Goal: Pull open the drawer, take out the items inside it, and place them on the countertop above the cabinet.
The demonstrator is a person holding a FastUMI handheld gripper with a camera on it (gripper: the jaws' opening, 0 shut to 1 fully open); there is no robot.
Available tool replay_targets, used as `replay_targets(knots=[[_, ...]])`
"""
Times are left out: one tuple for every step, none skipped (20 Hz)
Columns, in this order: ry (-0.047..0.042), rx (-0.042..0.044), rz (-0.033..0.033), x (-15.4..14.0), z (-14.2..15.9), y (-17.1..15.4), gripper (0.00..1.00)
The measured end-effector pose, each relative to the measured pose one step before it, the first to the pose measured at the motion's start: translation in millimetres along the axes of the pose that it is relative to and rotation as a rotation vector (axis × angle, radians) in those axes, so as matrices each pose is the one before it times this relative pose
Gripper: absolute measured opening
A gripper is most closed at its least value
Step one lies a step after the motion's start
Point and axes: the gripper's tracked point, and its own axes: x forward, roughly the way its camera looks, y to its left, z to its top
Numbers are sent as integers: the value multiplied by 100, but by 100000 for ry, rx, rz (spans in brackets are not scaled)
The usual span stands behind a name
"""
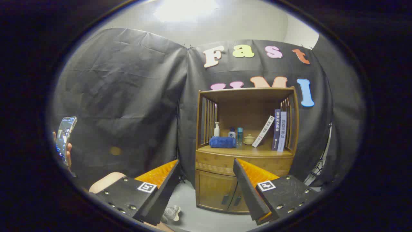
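Note:
A wooden cabinet (246,151) stands against the black cloth wall, well beyond my fingers. Its drawer (225,162) is a closed band of wood just under the countertop (257,150). On the countertop, under the shelf roof, sit a rolled blue towel (222,142), a white pump bottle (217,129), two small bottles (235,133), a small lidded pot (248,139) and several books (276,130). My gripper (206,164) is open, with nothing between its fingers, and the cabinet's left part shows through the gap.
Two lower doors (222,193) with dark handles are closed beneath the drawer. At the far left a hand holds up a phone (65,137). A person's knee (104,182) and a shoe (172,212) lie near the left finger. Grey floor stretches before the cabinet.

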Motion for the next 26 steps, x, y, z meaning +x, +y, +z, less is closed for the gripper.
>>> replay_targets(knots=[[52,470,-100,65,-54,-199,98],[12,251,-343,79,-1,-109,96],[-136,27,-1326,59,52,-465,95],[-683,-7,-1371,77,105,-468,94],[-527,-175,-1221,-213,267,-317,94],[-240,-402,180,77,72,-83,94],[9,-813,-575,156,-105,-180,94],[-397,-930,-561,71,84,-333,94],[-495,-371,-952,-14,75,-308,94],[-177,236,-518,39,67,-259,94],[70,442,-305,139,-114,-21,94],[140,149,-914,69,-28,-205,94],[-71,-124,-1015,65,-2,-366,94],[6,-212,-746,223,-52,-220,94],[167,-286,134,333,-101,-34,94],[341,-308,301,460,-165,53,95],[347,-376,-779,580,-198,-475,95],[-123,-215,-491,717,-31,-402,95],[-243,-154,-1098,827,-64,-365,95],[56,-216,-1368,954,-134,-597,95],[-99,23,-1012,976,-171,-480,95],[374,-395,-772,1176,-276,-385,96],[339,-1419,-1570,1399,-499,-624,96],[259,-1390,-1486,1124,-340,-589,96],[630,-1664,-1062,1520,-630,-495,96],[1044,-979,-1029,1464,-842,-350,96]])
